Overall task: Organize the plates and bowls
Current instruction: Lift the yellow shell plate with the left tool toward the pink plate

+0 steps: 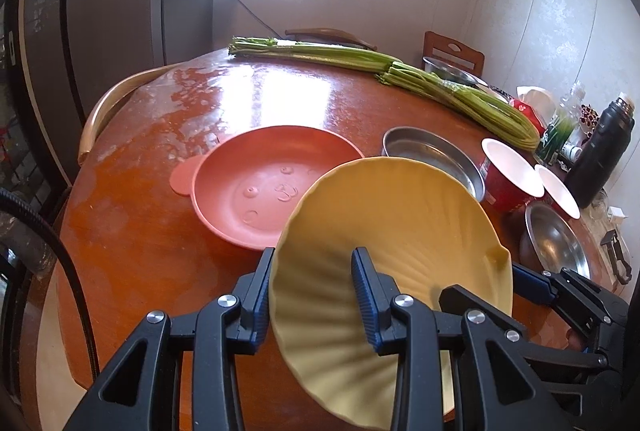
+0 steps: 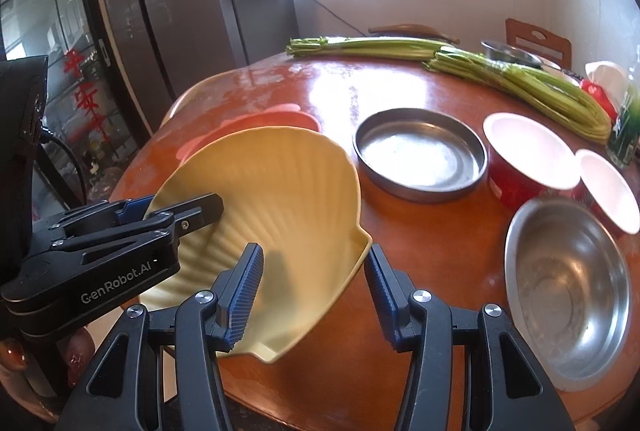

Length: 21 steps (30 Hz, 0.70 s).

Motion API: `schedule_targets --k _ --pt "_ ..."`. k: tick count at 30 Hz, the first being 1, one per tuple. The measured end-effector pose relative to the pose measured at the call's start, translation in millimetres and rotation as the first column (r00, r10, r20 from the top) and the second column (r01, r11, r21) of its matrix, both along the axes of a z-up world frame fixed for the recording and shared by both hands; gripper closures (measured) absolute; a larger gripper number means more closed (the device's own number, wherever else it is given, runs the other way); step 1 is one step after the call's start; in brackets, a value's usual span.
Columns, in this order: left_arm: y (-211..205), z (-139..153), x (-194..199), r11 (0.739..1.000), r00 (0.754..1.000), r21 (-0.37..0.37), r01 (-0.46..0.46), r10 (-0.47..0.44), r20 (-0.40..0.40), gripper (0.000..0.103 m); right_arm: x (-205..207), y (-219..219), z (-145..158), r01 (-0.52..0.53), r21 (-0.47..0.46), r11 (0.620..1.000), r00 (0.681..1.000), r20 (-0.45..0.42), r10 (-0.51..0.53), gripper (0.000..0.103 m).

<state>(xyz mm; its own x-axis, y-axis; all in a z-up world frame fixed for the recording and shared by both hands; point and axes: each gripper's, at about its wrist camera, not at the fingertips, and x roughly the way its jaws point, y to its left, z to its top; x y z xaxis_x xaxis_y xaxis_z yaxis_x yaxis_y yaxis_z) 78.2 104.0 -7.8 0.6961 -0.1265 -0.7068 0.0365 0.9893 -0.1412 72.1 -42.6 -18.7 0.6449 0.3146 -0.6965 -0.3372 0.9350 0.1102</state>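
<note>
A yellow shell-shaped plate point(image 1: 392, 215) hangs tilted above the round wooden table point(image 1: 152, 231), held from both sides. My left gripper point(image 1: 314, 283) is shut on its near left rim. My right gripper point(image 2: 314, 279) is shut on the plate's point(image 2: 272, 191) flat hinge edge, one finger inside the dish and one outside. Behind the yellow plate a pink plate point(image 1: 256, 187) with small ears lies flat. To the right stand a round steel pan point(image 2: 420, 155), two red bowls with white insides point(image 2: 528, 155) point(image 2: 608, 191) and a steel bowl point(image 2: 568, 287).
Two long bunches of green stalks point(image 1: 360, 55) lie across the far side of the table. A black flask point(image 1: 604, 151), bottles and packets crowd the right edge. Chairs point(image 1: 452, 51) stand behind the table, and a dark fridge point(image 1: 100, 11) is on the left.
</note>
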Motion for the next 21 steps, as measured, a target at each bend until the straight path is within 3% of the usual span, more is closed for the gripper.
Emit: schedule_targets --k 21 --pt "44.2 16.6 46.8 0.998 0.998 0.023 -0.060 0.060 0.003 0.066 58.3 47.1 15.5 -0.018 0.003 1.000 1.000 0.020 0.018 0.049"
